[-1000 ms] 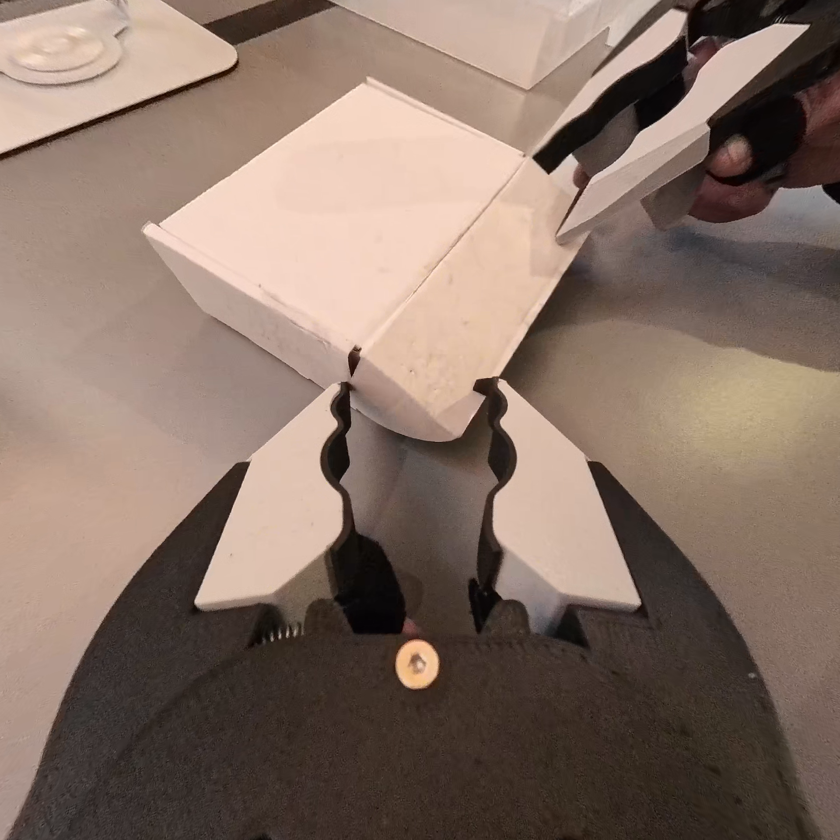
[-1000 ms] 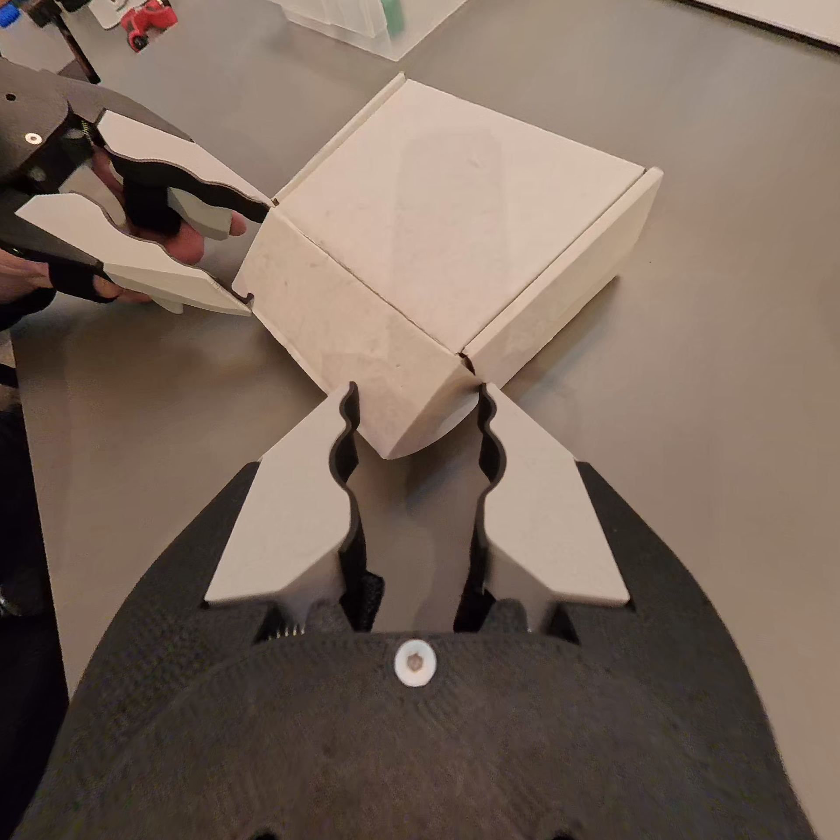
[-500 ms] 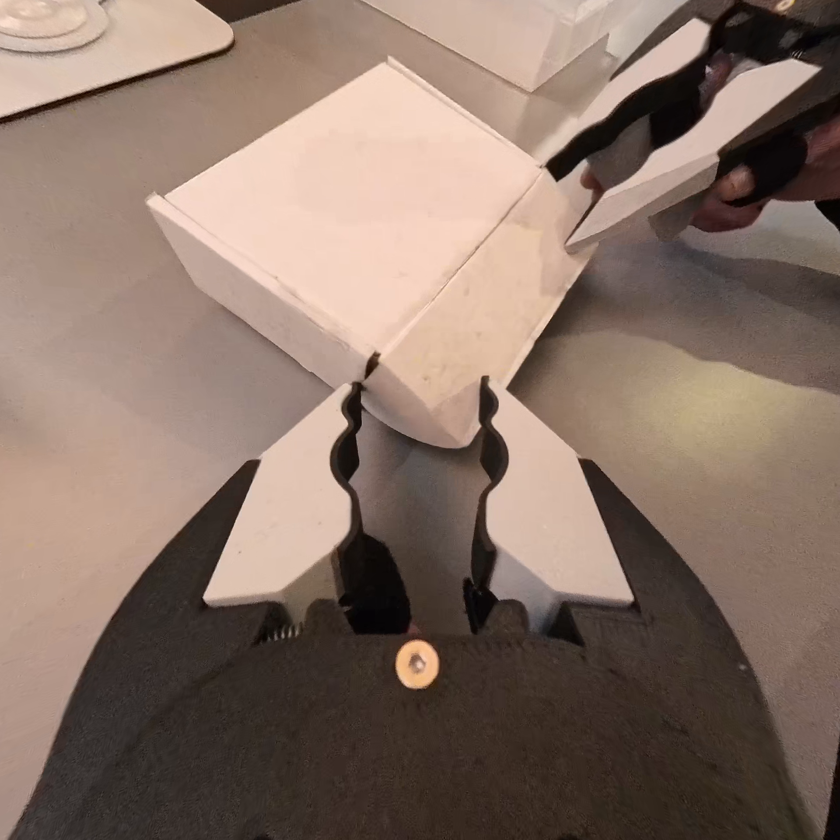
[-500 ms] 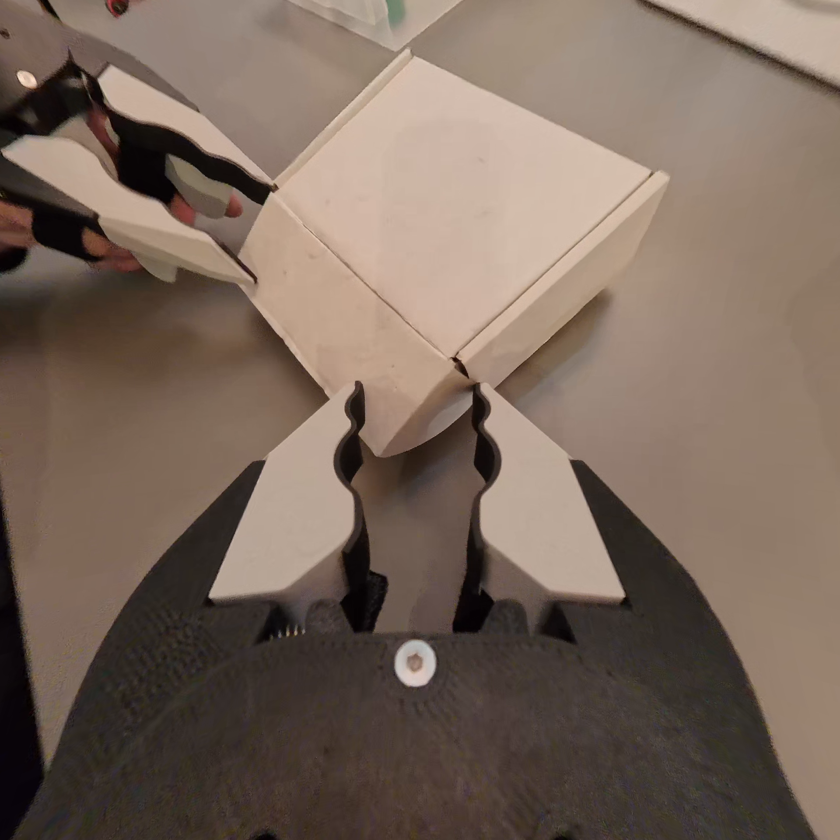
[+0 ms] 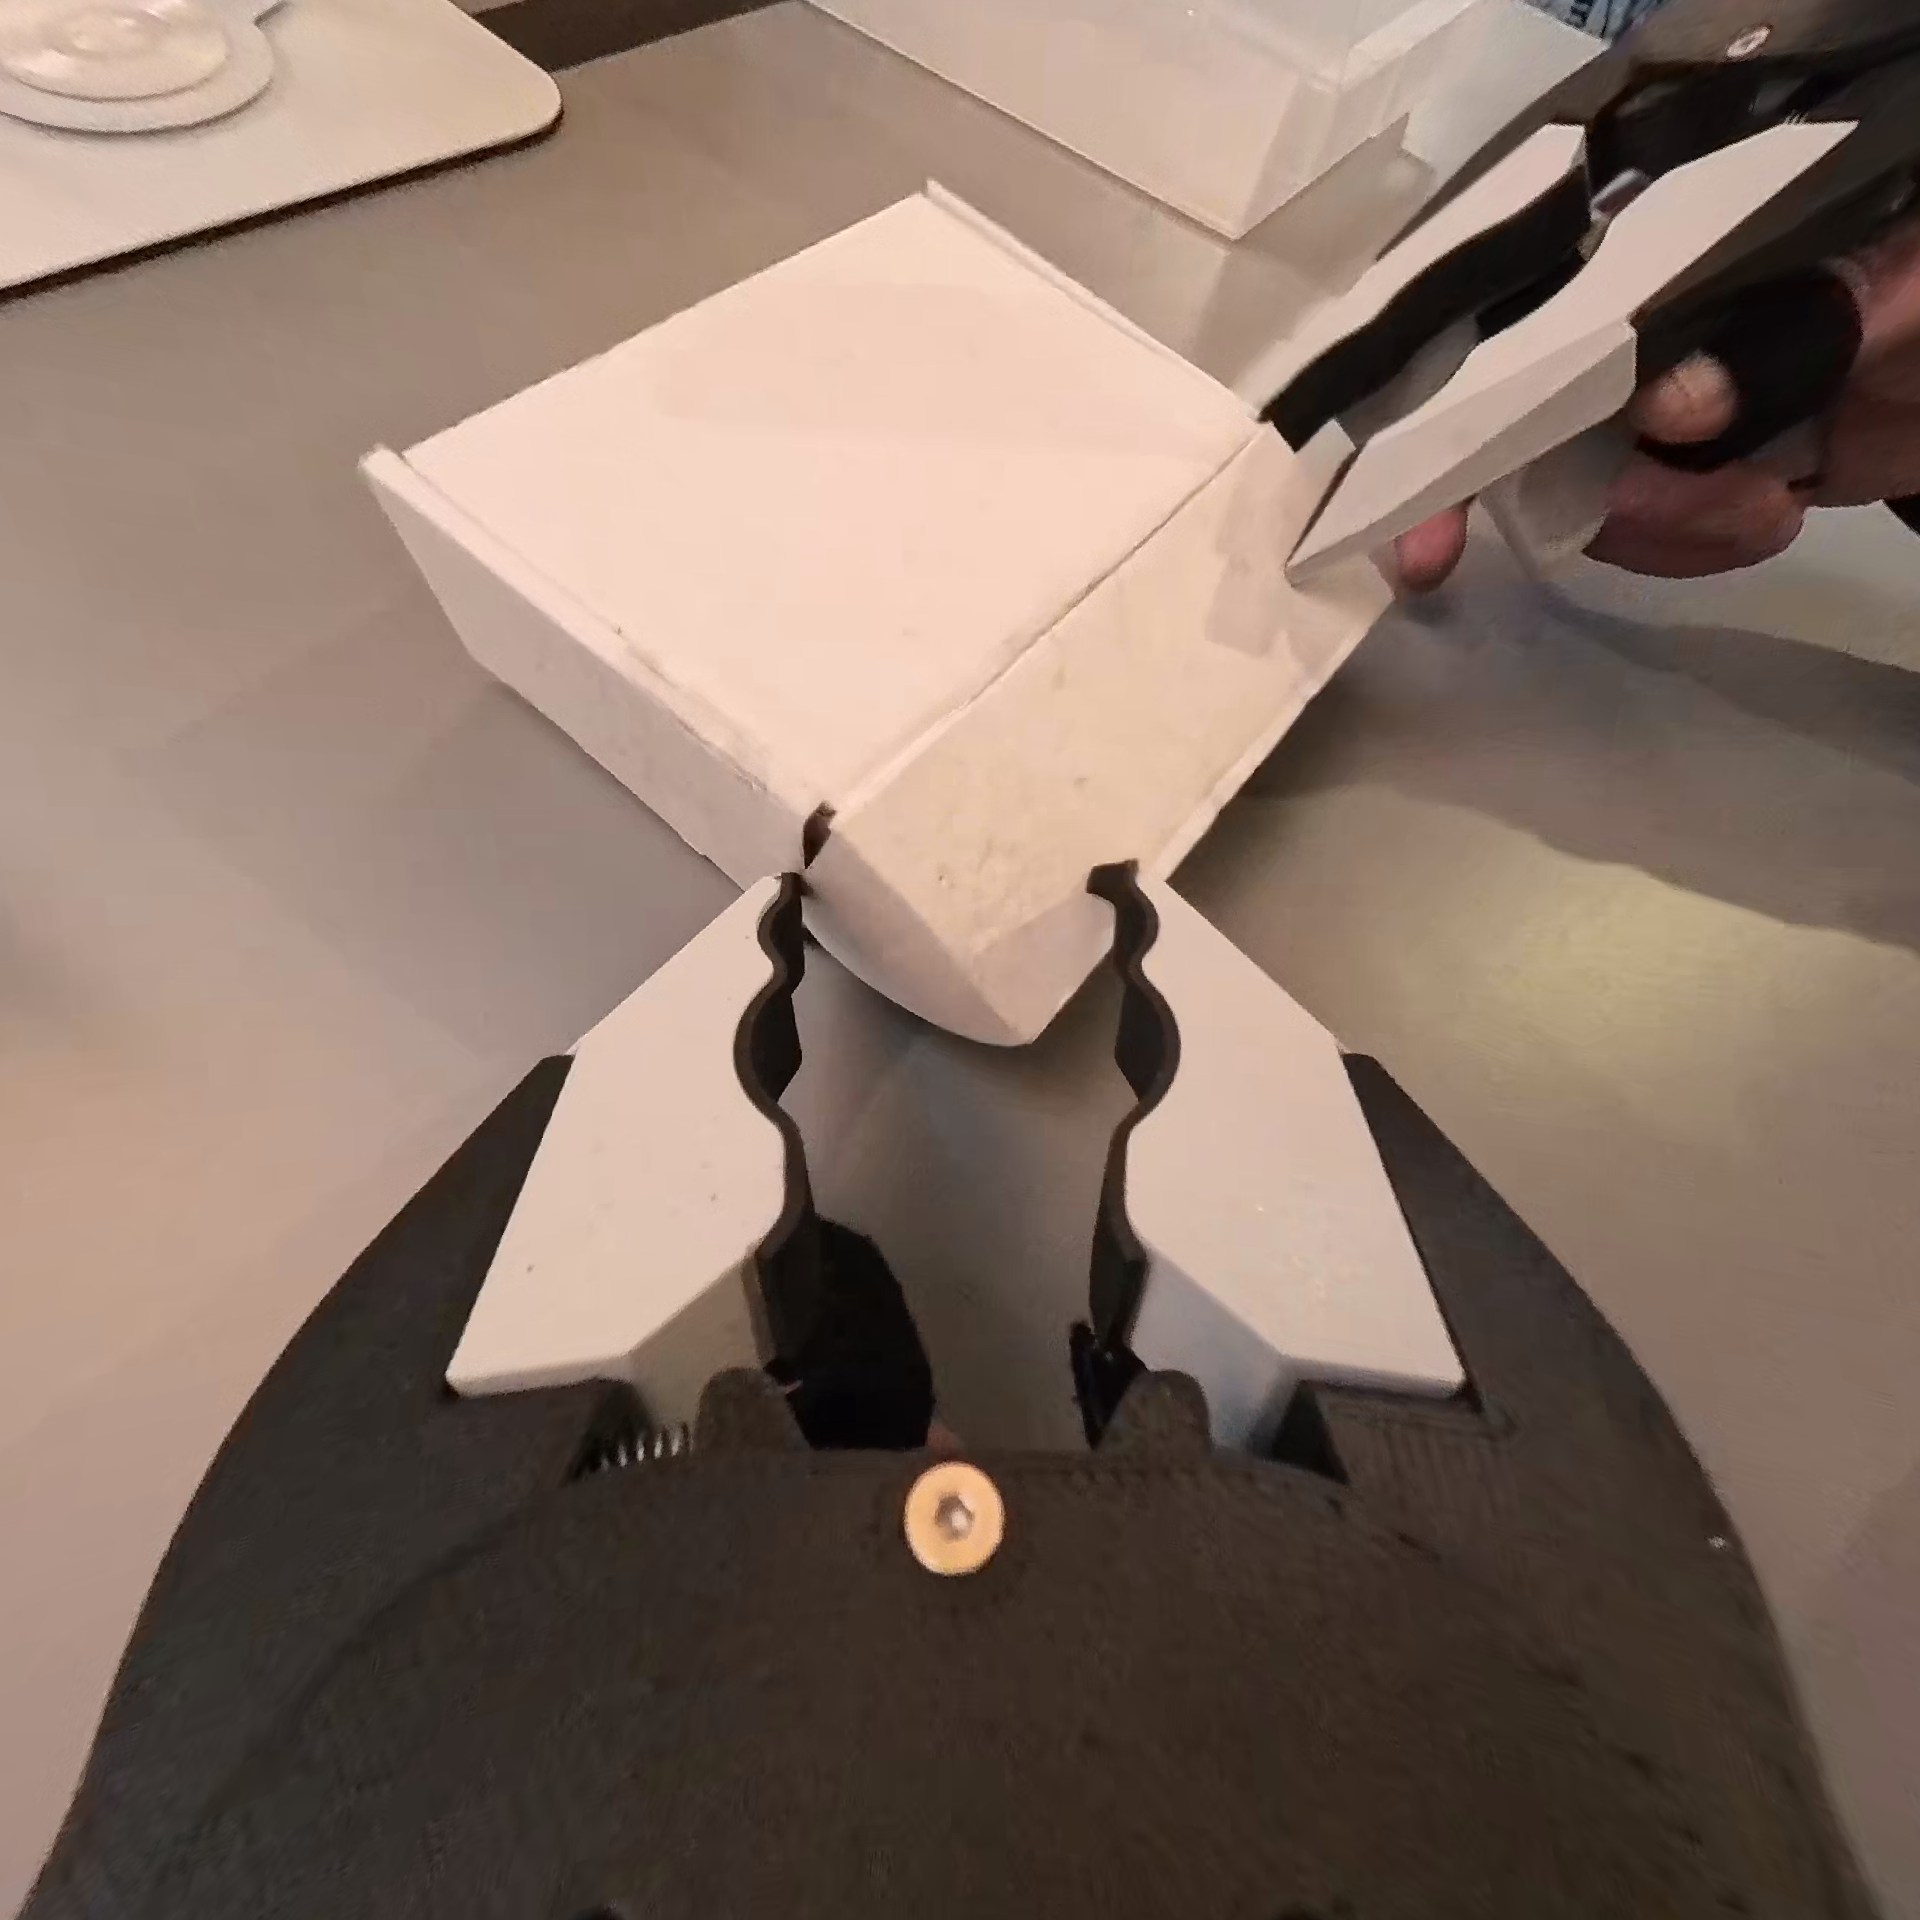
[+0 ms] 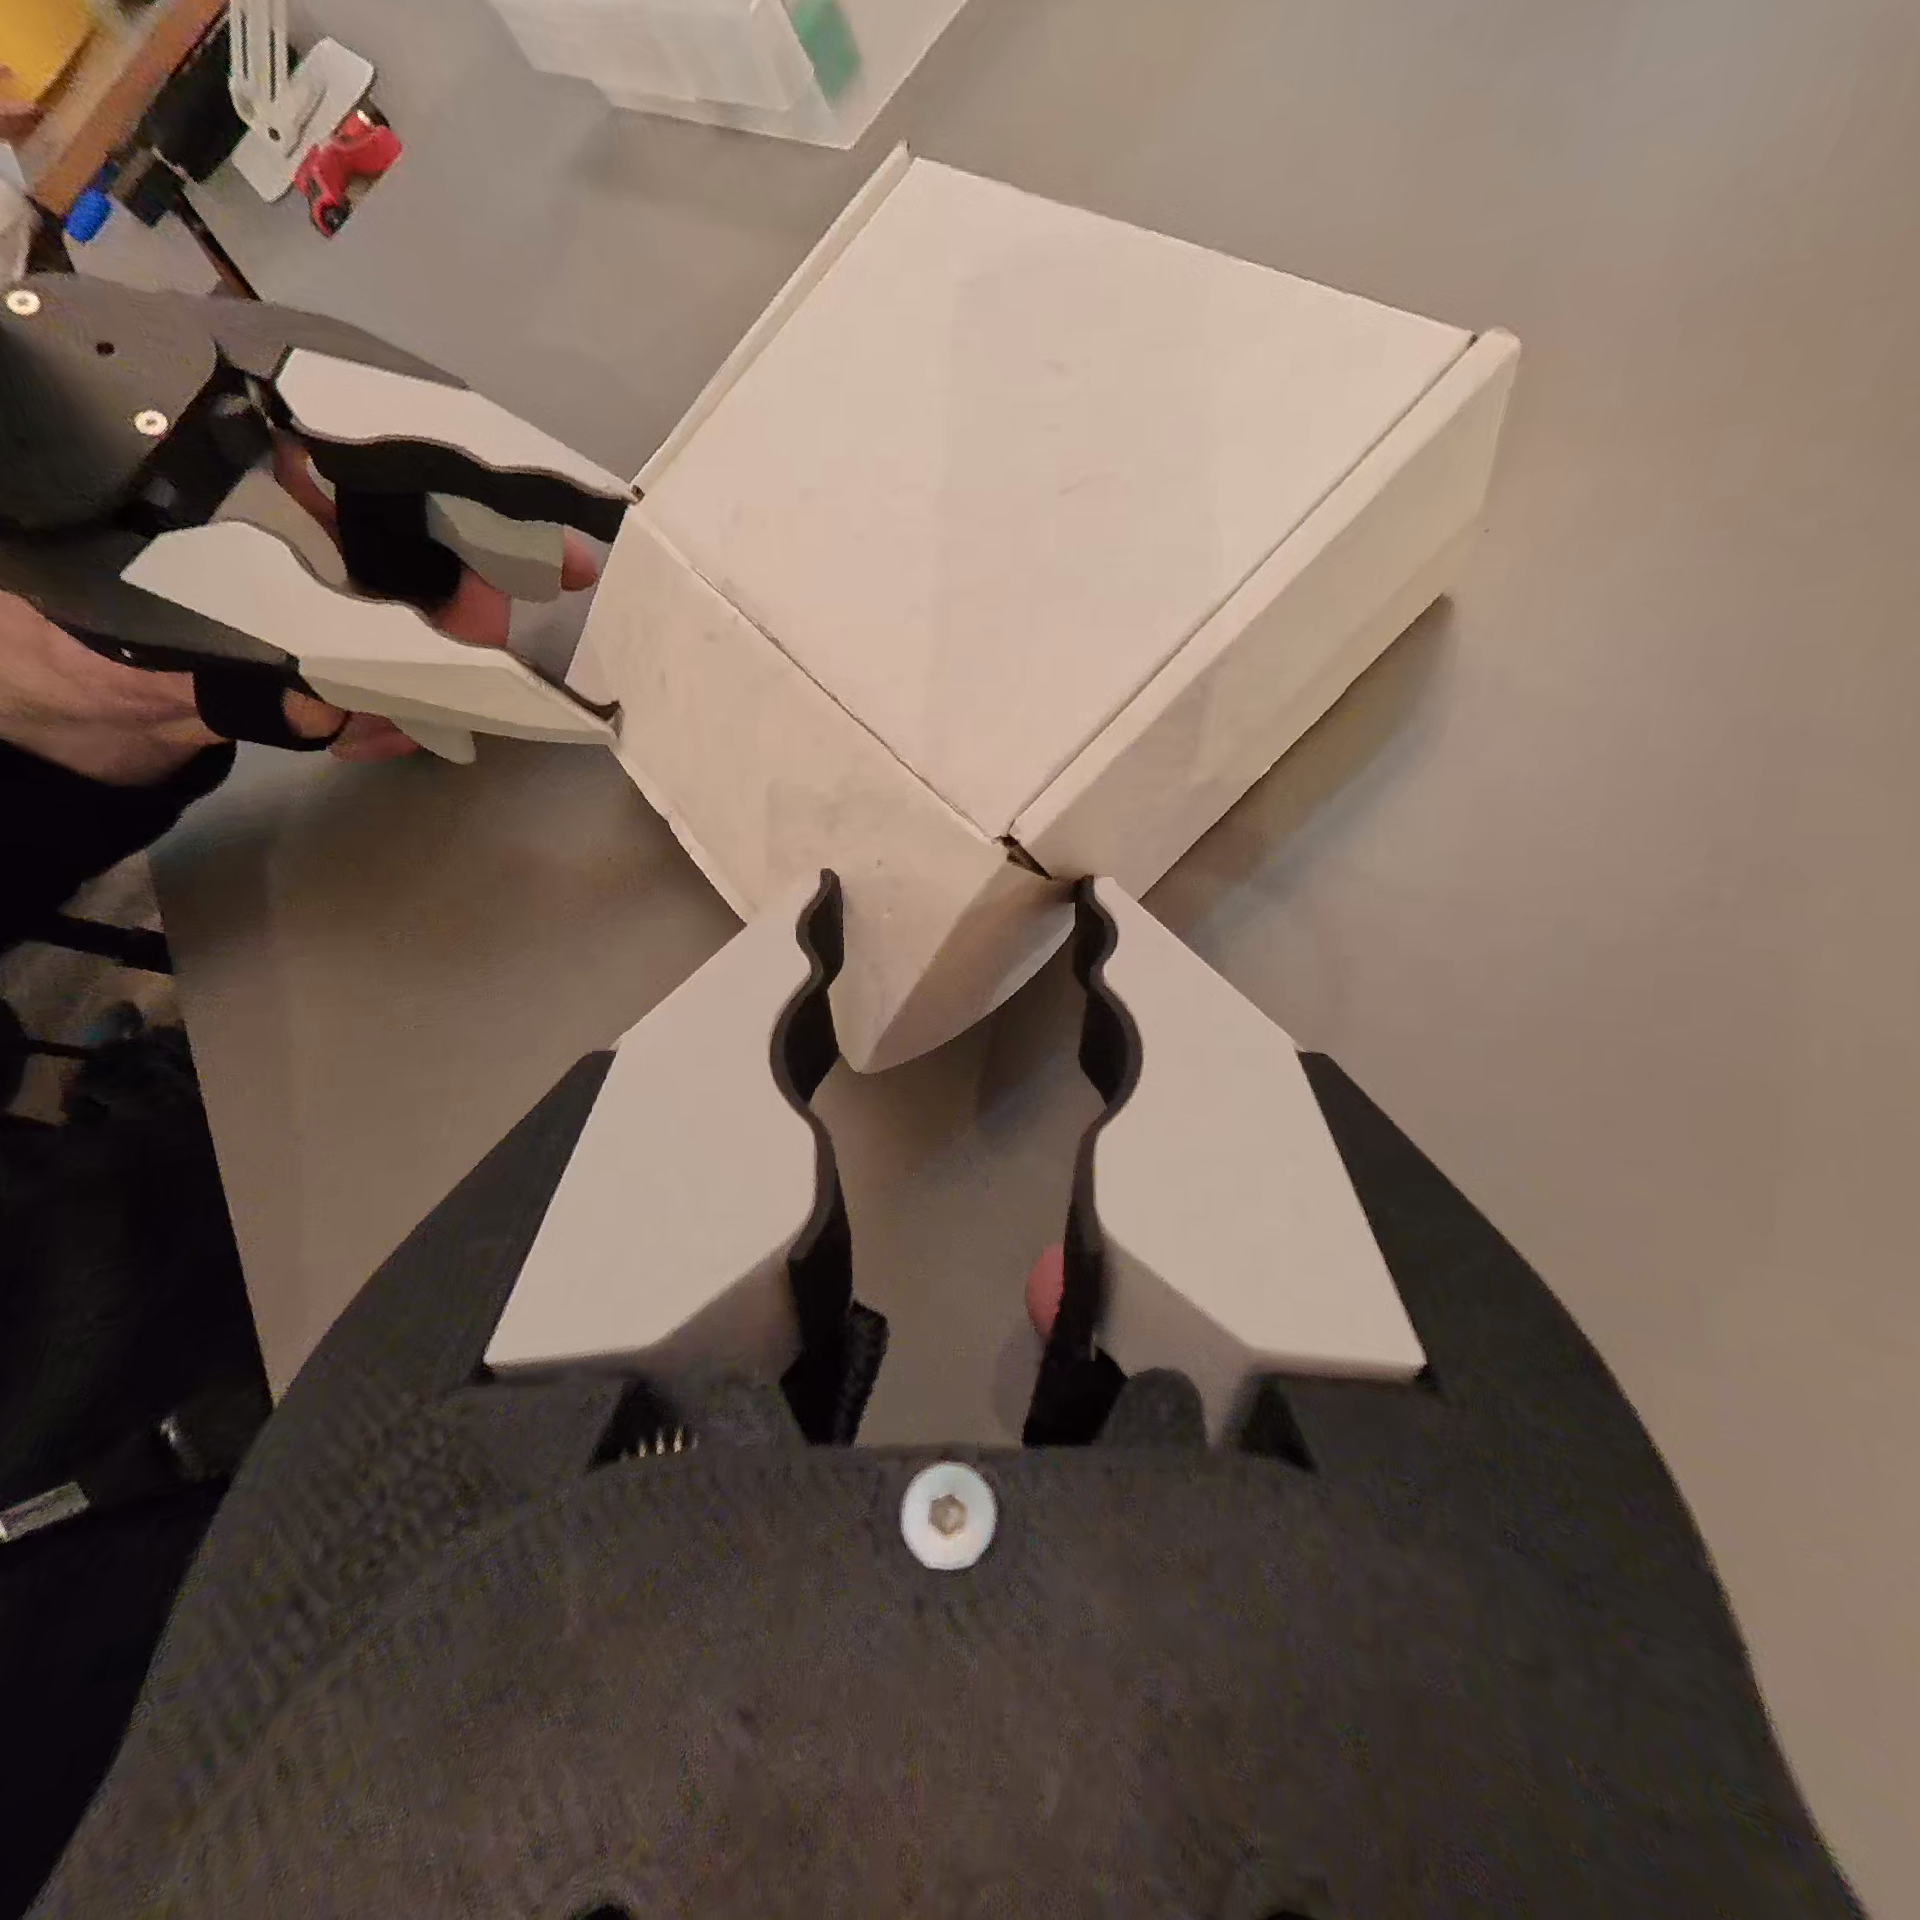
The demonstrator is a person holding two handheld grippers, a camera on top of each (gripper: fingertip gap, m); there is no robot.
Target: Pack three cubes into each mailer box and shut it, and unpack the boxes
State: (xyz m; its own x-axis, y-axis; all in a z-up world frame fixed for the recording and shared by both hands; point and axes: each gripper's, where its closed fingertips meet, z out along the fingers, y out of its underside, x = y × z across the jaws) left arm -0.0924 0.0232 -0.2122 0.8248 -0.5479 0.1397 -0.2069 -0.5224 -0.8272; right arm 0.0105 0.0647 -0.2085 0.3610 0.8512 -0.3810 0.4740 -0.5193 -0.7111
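I have the white mailer box [image 5: 810, 520] lying on the grey table [image 5: 260, 935] with its lid down and its front flap [image 5: 1091, 727] sloping out from the lid's edge toward both grippers. My left gripper [image 5: 951, 894] is spread wide, and the rounded corner of the flap at that end sits between the fingertips, not pinched; the left fingertip is right by the slit where the flap meets the box's side wall, the right fingertip just beside the flap's outer edge. My right gripper [image 6: 951, 894] is also spread wide, with the opposite rounded corner of the flap between its fingertips, again loose in the gap and not clamped. Seen from the left wrist, the right gripper [image 5: 1299, 488] comes in from the upper right with its fingertips at the far end of the flap, and a hand in a black fingerless glove [image 5: 1714, 436] is behind it. Beyond the fingers in that view there is a second white box [image 5: 1195, 114] and a pale mat [image 5: 312, 135]. In the right wrist view, a clear plastic tray [image 6: 727, 62] lies beyond the box.
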